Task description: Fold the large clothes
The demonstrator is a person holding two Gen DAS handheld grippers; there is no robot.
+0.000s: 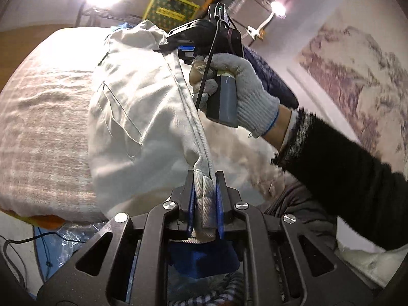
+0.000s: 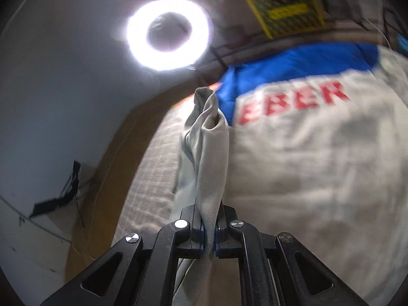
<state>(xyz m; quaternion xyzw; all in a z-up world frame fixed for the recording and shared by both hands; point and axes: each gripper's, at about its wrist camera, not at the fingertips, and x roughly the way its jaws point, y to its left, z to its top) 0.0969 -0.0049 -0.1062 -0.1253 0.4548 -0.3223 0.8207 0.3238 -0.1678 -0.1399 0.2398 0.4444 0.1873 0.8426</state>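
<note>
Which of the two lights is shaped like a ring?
The big ring light, a glowing circle with a dark hole in its middle. The other, a small lamp seen in the left wrist view, is only a bright round spot.

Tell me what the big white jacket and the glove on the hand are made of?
The white jacket looks like sturdy woven cotton twill, matte: fine diagonal ribs and stitched seams show where the left gripper pinches it. The glove looks like knitted cotton yarn, grey and fuzzy, with a ribbed cuff. I can't be sure of the fibres.
</note>
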